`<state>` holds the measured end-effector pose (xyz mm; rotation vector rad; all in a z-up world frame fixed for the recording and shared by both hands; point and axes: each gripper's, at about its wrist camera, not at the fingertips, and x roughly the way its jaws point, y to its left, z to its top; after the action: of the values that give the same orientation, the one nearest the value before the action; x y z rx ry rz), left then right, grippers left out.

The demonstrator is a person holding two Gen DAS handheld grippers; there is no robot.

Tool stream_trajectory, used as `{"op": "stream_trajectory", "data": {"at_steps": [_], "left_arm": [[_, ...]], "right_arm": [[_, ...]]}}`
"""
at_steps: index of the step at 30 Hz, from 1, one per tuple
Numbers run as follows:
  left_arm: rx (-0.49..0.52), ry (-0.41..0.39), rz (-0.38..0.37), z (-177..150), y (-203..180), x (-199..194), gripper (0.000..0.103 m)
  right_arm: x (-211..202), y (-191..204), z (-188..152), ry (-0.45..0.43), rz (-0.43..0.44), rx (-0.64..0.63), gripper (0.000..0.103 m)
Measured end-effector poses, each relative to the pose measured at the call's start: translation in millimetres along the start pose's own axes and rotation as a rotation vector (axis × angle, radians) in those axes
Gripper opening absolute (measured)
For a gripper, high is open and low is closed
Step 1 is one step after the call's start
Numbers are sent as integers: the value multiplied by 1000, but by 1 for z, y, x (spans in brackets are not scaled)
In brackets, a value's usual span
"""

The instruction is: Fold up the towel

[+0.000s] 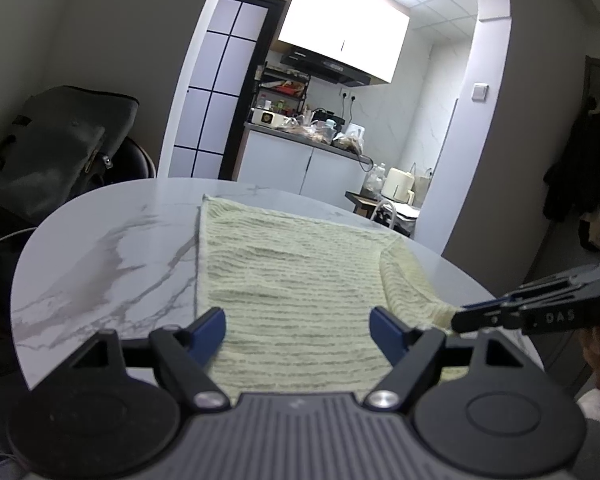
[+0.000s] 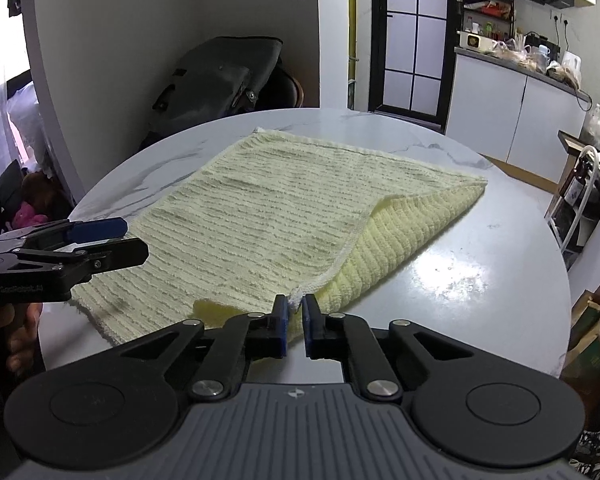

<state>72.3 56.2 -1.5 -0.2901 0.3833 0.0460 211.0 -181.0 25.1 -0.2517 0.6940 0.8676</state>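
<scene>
yellow towel (image 2: 259, 216) corner in right claw (image 2: 295, 306)

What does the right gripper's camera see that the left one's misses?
Only the right wrist view shows the right gripper shut on the towel's near corner, with the lower layer exposed. Only the left wrist view shows coats hanging on the wall. Both show the towel, the marble table, the open left gripper and the kitchen counter.

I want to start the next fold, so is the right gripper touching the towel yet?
Touching. In the right wrist view the right gripper has its blue pads closed on the near corner of the towel, pinching the white hem between them.
</scene>
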Motion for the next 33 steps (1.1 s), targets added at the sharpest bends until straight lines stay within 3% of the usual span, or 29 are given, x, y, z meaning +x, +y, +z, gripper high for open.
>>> {"op": "stream_trajectory", "data": {"at_steps": [10, 33], "left_arm": [[10, 5, -1, -1, -1, 0, 81], [42, 24, 37, 0, -5, 0, 81]], "right_arm": [[-24, -10, -6, -9, -44, 1, 5], [-78, -56, -69, -16, -150, 133, 6]]}}
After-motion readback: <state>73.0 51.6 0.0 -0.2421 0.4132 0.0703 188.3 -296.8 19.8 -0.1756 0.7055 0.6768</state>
